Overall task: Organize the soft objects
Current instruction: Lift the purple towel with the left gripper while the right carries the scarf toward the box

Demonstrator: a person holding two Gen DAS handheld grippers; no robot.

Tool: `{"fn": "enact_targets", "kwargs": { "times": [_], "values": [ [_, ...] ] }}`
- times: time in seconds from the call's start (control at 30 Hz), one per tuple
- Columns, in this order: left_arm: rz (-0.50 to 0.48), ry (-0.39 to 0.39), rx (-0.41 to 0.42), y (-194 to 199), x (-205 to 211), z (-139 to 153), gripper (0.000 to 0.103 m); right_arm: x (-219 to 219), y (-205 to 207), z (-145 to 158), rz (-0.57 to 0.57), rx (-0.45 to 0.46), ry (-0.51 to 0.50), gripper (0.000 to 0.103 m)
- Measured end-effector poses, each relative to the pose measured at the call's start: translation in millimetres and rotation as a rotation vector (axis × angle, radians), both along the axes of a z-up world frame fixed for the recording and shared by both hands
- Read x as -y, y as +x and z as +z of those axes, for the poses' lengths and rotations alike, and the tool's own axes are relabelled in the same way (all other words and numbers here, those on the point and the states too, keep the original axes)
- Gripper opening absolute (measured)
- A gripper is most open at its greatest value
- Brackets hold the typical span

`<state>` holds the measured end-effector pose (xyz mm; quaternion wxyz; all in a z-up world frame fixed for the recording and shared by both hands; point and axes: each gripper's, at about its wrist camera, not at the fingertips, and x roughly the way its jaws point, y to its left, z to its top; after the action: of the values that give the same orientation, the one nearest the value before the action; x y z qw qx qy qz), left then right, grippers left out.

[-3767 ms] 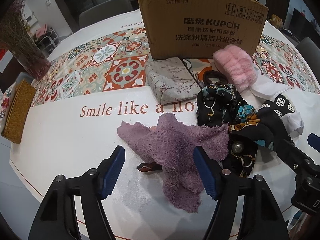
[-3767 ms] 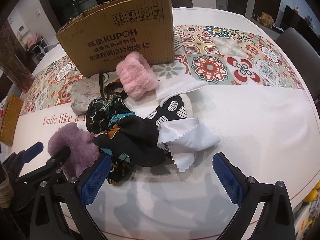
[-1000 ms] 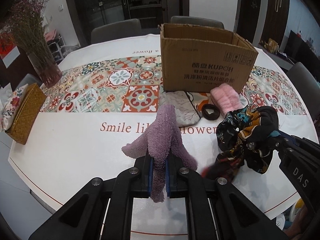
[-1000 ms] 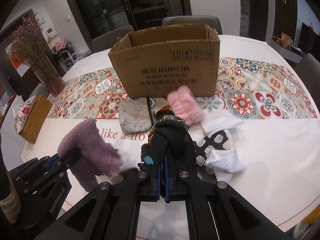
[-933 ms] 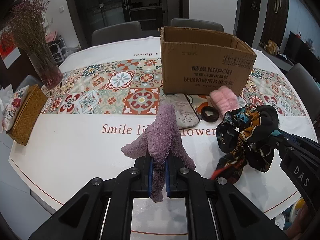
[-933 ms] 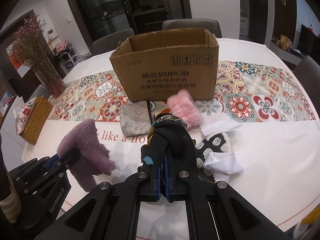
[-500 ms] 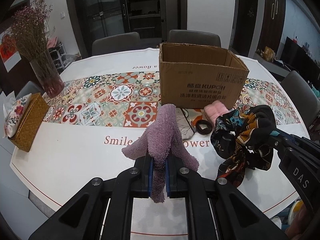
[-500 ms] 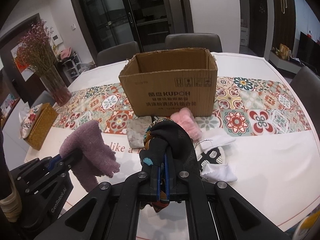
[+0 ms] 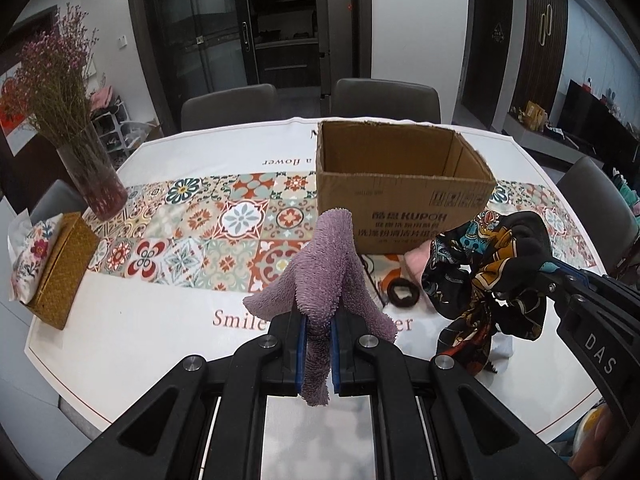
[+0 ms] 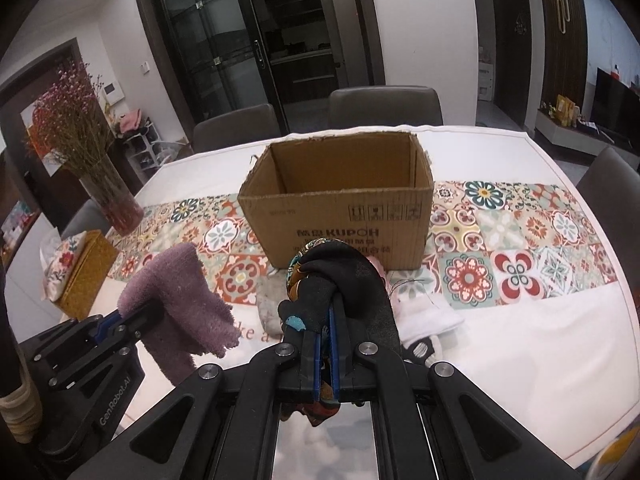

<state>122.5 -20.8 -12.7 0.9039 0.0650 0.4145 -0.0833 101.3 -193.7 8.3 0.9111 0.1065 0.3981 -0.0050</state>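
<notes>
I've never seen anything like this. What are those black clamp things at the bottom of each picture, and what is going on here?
They are handheld grippers, one in each of a person's hands, each with a camera looking along its two fingers. One picture is from the left gripper, shut on a purple fuzzy cloth. The other is from the right gripper, shut on a dark patterned scarf. Each view also shows the other gripper from the side. Ahead, on the table, stands an open cardboard box. Before it lie a black hair tie and other soft items; a vase of dried flowers stands to the left.
</notes>
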Motion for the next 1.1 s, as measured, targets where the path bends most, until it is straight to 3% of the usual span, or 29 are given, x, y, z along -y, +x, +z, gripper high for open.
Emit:
{"fn": "enact_targets", "kwargs": {
  "times": [1.1],
  "values": [
    [-0.074,-0.044,0.071,86,38,74,0.011,38,75,75,-0.032,0.118,-0.025,0.004]
  ]
}}
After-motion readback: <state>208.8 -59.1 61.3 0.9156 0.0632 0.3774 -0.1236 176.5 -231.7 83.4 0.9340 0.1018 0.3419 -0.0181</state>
